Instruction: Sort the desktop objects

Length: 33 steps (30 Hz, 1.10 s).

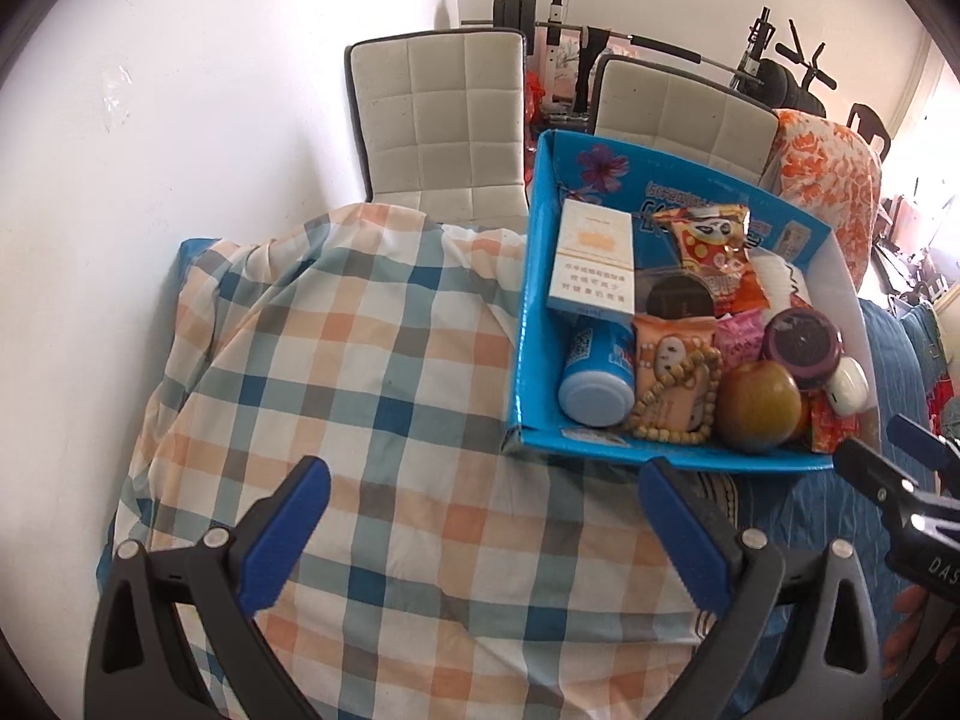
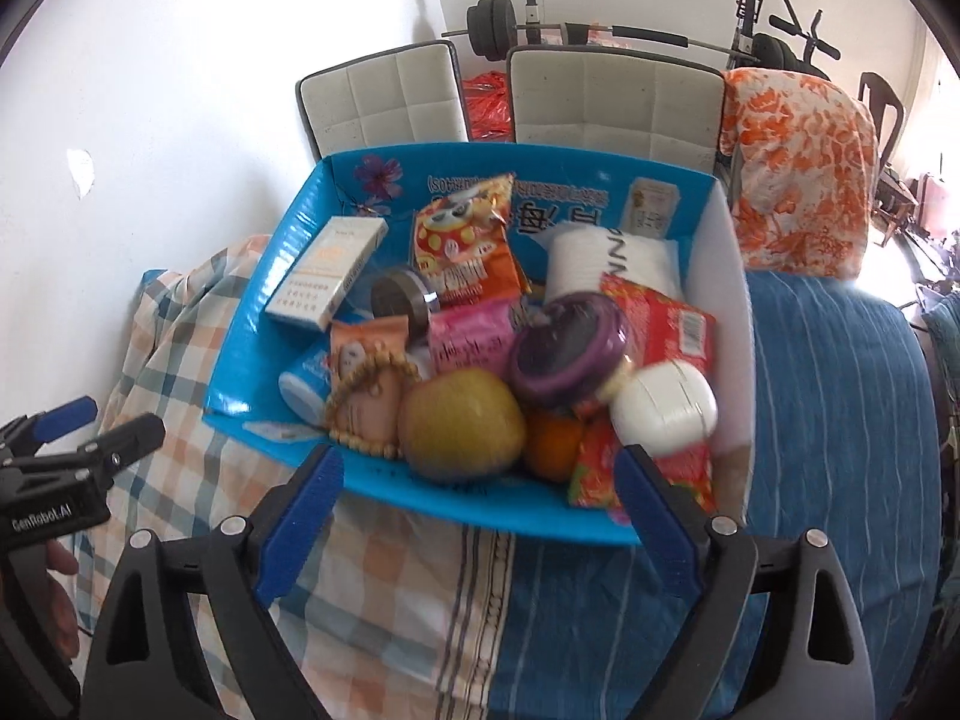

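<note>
A blue cardboard box [image 1: 528, 324] [image 2: 252, 324] holds several objects: a white carton [image 1: 594, 258] [image 2: 327, 273], a yellow-brown apple [image 1: 759, 408] [image 2: 462, 423], a wooden bead bracelet [image 1: 678, 396] [image 2: 366, 396], a purple round case [image 1: 804, 348] [image 2: 570, 345], a white case [image 1: 847, 385] [image 2: 666, 408], a blue can [image 1: 597, 381], snack packets and a small orange [image 2: 555, 441]. My left gripper [image 1: 486, 474] is open and empty over the checked cloth, left of the box. My right gripper [image 2: 480, 462] is open and empty at the box's near wall, just before the apple.
The box stands on a checked cloth [image 1: 336, 360] and a blue striped cloth [image 2: 840, 420]. Two white padded chairs [image 1: 444, 120] [image 2: 612, 96] stand behind, with an orange floral cloth [image 2: 804, 168] and gym gear beyond. A white wall is at the left.
</note>
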Motion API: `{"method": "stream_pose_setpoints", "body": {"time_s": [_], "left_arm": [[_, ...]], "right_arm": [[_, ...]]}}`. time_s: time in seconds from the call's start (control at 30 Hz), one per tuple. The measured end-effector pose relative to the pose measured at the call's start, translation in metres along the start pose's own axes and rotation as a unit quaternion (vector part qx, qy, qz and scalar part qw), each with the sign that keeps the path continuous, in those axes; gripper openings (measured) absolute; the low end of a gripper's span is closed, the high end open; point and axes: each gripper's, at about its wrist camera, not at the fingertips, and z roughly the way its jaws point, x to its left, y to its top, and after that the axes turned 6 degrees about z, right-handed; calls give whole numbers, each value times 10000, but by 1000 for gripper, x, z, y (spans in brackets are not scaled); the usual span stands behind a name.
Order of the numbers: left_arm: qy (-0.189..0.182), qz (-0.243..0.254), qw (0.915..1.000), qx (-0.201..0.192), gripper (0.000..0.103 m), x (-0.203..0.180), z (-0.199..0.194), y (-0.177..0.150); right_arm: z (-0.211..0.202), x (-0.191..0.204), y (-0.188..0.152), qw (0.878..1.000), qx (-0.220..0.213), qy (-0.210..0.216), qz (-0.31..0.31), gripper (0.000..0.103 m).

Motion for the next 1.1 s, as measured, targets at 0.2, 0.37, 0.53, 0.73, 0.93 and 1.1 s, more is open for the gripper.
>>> {"method": "stream_pose_setpoints", "body": {"time_s": [0.2,0.37,0.53,0.73,0.93,1.1], "left_arm": [[-400,-122,9987,-289,103,-3,-59,-23],[-511,-98,9975,-484,103,-4,-103,-43],[-436,-122,9976,-523,103,-7,-137,-68],[-172,-33,9982,-566,103,-23,-167,-90],[137,9,9977,-666,103,-50,-190,-97],[446,52,9964,-719,103,-68,-203,-103]], "right_arm": [[-64,-11,-49,9992,-30,-130,371,98],[-116,-6,-74,9980,-298,-133,550,99],[-151,5,-89,9978,-443,66,484,99],[-177,13,-99,9969,-570,416,339,99],[-193,2,-111,9952,-678,663,254,99],[-192,-14,-117,9944,-667,788,203,99]]}}
